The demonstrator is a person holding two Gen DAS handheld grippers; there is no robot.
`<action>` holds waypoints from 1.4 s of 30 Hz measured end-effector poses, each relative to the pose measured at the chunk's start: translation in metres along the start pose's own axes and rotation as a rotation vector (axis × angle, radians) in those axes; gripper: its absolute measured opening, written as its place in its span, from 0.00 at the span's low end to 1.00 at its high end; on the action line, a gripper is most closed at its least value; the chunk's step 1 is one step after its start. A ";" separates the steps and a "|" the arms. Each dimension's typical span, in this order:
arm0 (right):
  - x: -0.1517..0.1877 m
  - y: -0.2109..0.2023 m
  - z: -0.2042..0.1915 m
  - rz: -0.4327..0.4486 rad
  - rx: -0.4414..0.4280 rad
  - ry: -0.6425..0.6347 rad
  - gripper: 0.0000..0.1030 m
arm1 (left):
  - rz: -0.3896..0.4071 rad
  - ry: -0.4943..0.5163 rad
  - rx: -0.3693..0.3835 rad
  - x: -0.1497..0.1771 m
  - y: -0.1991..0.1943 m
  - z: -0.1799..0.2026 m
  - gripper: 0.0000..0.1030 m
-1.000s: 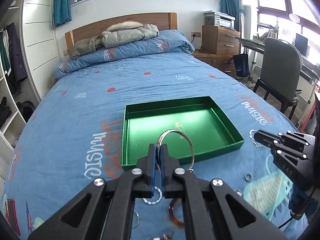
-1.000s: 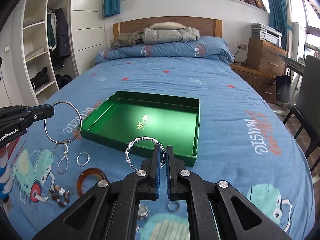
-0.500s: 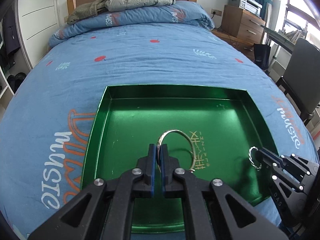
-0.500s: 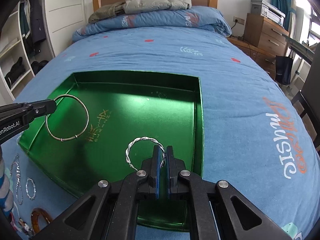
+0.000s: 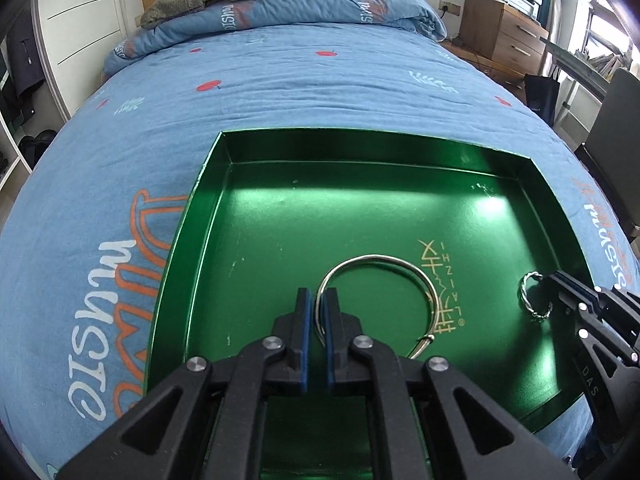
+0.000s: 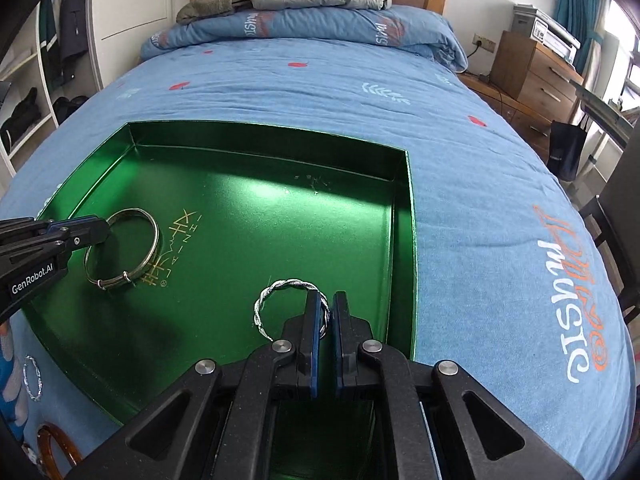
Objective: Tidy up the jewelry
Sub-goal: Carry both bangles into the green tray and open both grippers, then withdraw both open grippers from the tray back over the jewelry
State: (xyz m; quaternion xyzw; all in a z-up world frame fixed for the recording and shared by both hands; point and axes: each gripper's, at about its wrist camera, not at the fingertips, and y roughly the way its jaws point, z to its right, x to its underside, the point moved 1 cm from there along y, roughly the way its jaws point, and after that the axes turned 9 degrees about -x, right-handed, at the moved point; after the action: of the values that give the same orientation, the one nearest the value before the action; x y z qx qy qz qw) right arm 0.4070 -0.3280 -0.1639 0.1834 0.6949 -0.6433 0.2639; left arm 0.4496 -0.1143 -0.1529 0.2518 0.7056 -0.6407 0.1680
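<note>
A green metal tray [image 5: 188,216] [image 6: 404,208] lies on the blue bedspread. My left gripper [image 5: 315,300] [image 6: 105,229] sits low over the tray's left half; its jaws stand slightly apart around a thin silver bangle [image 5: 420,276] [image 6: 154,240], which now rests tilted on the tray floor. My right gripper [image 6: 325,306] [image 5: 554,280] is over the tray's right half, shut on a twisted silver bangle [image 6: 276,288] [image 5: 526,280] held just above the floor.
More jewelry lies on the bedspread left of the tray in the right wrist view: a twisted silver hoop [image 6: 32,376] and an amber bangle [image 6: 60,440]. A folded duvet [image 6: 304,24] is at the headboard. A wooden dresser [image 6: 536,68] and chair [image 5: 616,120] stand at right.
Both grippers moved forward and down over the tray with their bangles. The left jaws have parted a little and the thin bangle has tipped onto the tray floor.
</note>
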 end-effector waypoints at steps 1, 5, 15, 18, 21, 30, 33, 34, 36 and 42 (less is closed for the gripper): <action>-0.001 -0.001 0.000 -0.002 -0.002 0.004 0.13 | 0.005 -0.002 0.006 -0.001 -0.003 -0.001 0.06; 0.000 -0.016 0.000 0.027 -0.028 0.019 0.26 | 0.063 -0.014 0.018 -0.002 -0.029 -0.009 0.09; 0.024 -0.112 -0.026 0.224 -0.072 0.028 0.44 | 0.261 -0.026 -0.015 0.035 -0.132 -0.032 0.09; 0.039 -0.145 -0.033 0.269 -0.071 0.028 0.53 | 0.276 -0.035 -0.016 0.057 -0.156 -0.041 0.10; 0.057 -0.175 -0.039 0.307 -0.067 0.028 0.60 | 0.282 -0.058 -0.008 0.078 -0.176 -0.051 0.11; 0.121 -0.237 -0.062 0.332 -0.068 0.019 0.60 | 0.292 -0.072 -0.011 0.143 -0.219 -0.074 0.11; 0.140 -0.255 -0.067 0.344 -0.073 0.024 0.60 | 0.288 -0.077 -0.016 0.161 -0.233 -0.081 0.15; 0.147 -0.262 -0.068 0.349 -0.074 0.025 0.60 | 0.294 -0.077 -0.023 0.168 -0.239 -0.083 0.17; 0.158 -0.273 -0.073 0.359 -0.075 0.024 0.60 | 0.312 -0.079 -0.039 0.179 -0.250 -0.088 0.20; 0.190 -0.303 -0.083 0.383 -0.090 0.038 0.60 | 0.350 -0.092 -0.071 0.210 -0.278 -0.097 0.26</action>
State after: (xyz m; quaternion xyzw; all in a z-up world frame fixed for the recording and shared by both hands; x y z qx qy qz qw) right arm 0.0656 -0.2940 -0.0346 0.3123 0.6803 -0.5458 0.3765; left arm 0.1277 -0.0039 -0.0307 0.3353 0.6647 -0.5872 0.3176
